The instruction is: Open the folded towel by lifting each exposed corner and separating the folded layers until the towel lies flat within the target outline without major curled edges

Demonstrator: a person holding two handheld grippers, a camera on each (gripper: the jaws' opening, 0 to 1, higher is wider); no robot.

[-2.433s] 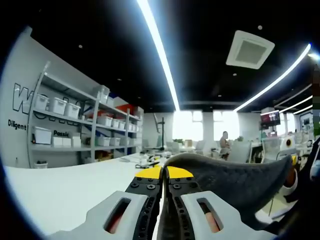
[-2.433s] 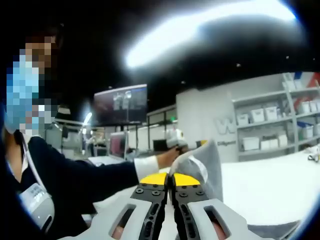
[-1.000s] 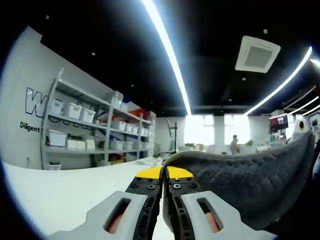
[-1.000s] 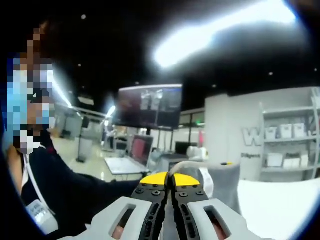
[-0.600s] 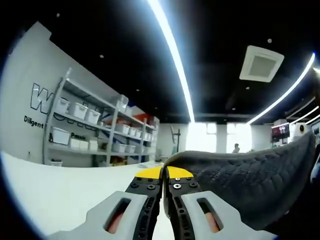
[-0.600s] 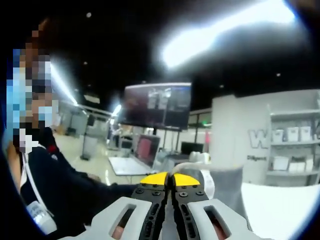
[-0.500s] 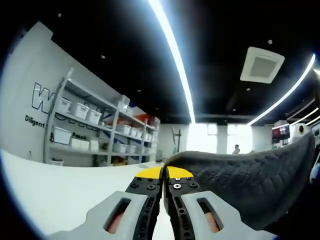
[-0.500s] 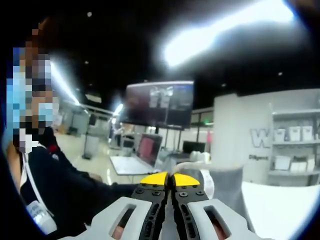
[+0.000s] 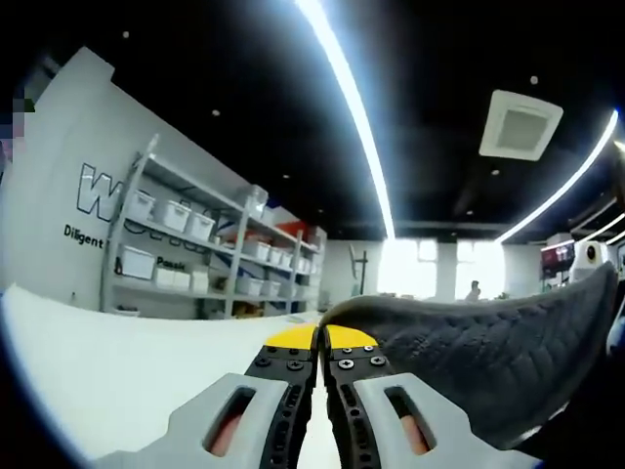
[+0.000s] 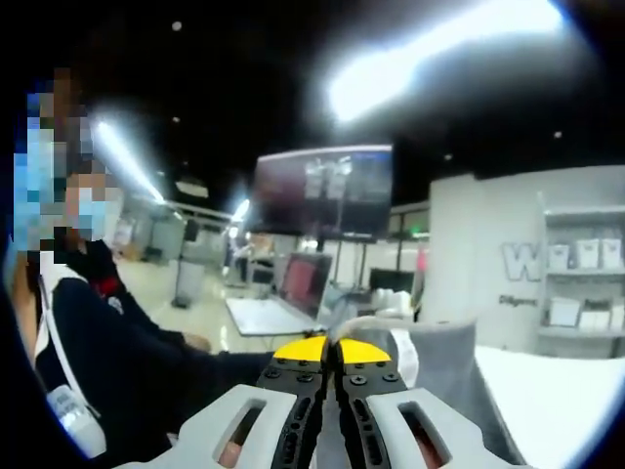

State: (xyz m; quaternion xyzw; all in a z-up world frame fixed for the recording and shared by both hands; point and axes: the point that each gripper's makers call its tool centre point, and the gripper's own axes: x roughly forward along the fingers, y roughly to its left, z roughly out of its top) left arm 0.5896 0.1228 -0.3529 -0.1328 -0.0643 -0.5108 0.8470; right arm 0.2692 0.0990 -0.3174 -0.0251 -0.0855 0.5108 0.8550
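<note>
In the left gripper view my left gripper is shut on an edge of the dark grey towel, which is lifted off the white table and stretches away to the right. My right gripper is shut on another part of the grey towel in the right gripper view; there the cloth hangs to the right of the jaws, above the white table. Both pairs of yellow-tipped jaws are pressed together on the fabric.
Metal shelves with white bins line the wall behind the table. A person in a dark jacket sits close at the left of the right gripper view. A large screen and a laptop stand behind.
Both views have swung slowly while the towel stays lifted and clamped. The shelves have slid right in the left gripper view; the screen has shifted right in the right gripper view.
</note>
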